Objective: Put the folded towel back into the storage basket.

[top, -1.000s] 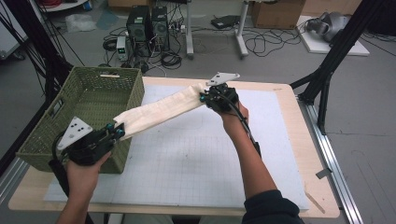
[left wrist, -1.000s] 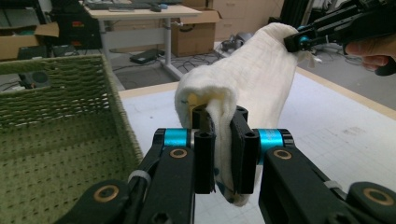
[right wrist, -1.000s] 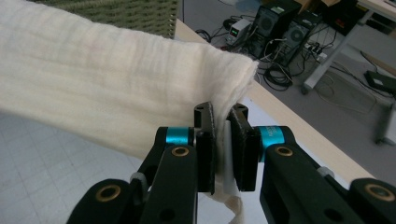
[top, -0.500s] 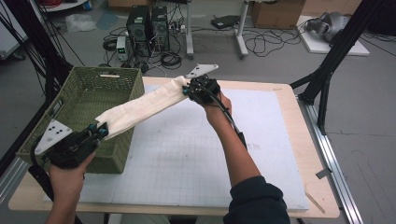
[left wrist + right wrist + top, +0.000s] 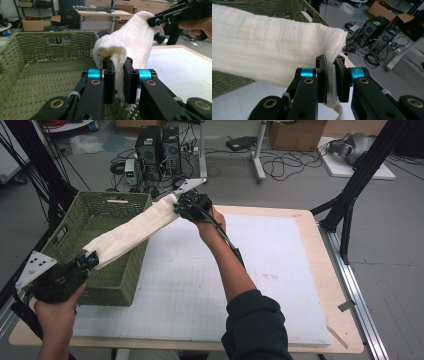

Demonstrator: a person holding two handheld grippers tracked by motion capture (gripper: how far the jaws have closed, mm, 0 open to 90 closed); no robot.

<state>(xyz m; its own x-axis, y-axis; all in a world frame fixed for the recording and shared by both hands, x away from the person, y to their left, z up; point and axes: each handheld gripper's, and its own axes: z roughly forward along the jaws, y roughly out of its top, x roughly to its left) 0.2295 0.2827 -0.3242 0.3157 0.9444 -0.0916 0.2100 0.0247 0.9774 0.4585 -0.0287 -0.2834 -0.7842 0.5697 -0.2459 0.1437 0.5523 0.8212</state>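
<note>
**One cloth, two grips**

The left gripper (image 5: 85, 262) and right gripper (image 5: 179, 208) each clamp one end of a single cream folded woven cloth (image 5: 131, 231), stretched in the air above one green wicker basket (image 5: 65, 232) on the white gridded table mat (image 5: 200, 285).

Even, shadowless indoor light falls on my white table (image 5: 280, 270), my jaw cameras render the cloth (image 5: 274, 47) sharp but nearly washed out, and the room behind goes soft and slightly bowed at the edges.
</note>
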